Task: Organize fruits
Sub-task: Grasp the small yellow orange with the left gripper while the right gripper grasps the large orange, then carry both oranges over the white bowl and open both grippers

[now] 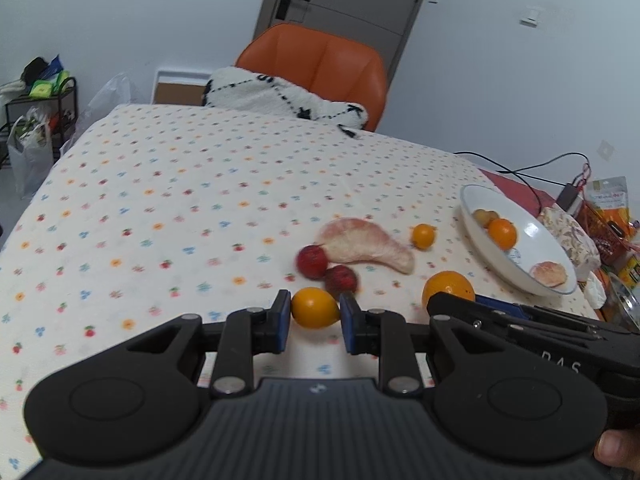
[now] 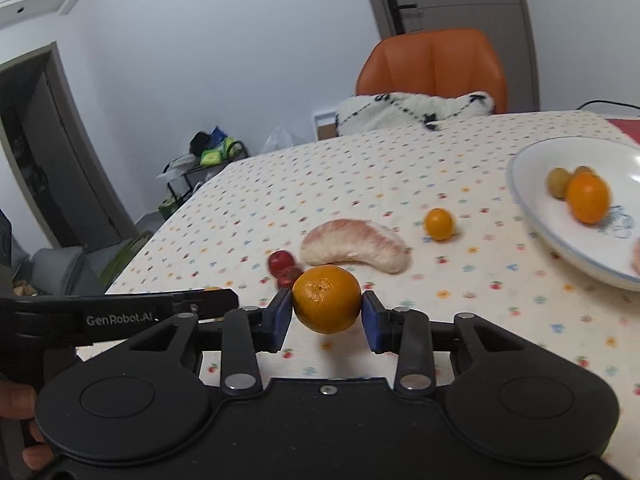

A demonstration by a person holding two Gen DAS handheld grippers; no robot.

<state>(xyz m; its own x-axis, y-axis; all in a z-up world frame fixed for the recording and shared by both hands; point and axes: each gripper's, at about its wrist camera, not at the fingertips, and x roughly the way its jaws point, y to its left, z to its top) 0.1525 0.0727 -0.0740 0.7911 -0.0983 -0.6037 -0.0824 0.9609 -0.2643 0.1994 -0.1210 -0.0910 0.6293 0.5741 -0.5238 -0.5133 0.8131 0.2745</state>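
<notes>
My left gripper point(image 1: 315, 318) is shut on a small orange kumquat point(image 1: 314, 307) just above the tablecloth. My right gripper point(image 2: 327, 312) is shut on a mandarin point(image 2: 327, 298), held above the cloth; it also shows in the left wrist view point(image 1: 447, 288). On the cloth lie a pomelo segment point(image 1: 366, 245), two red fruits point(image 1: 312, 261) point(image 1: 340, 280) and another kumquat point(image 1: 423, 235). The white bowl point(image 1: 552, 236) at the right holds an orange fruit point(image 1: 502, 233), small greenish fruits point(image 1: 483, 215) and a peeled piece point(image 1: 548, 274).
An orange chair point(image 1: 320, 64) with a white blanket point(image 1: 280, 96) stands behind the table. Cables, a red mat point(image 1: 516, 190) and snack packets point(image 1: 608, 200) crowd the right edge. A rack with bags point(image 1: 36, 120) stands at the far left.
</notes>
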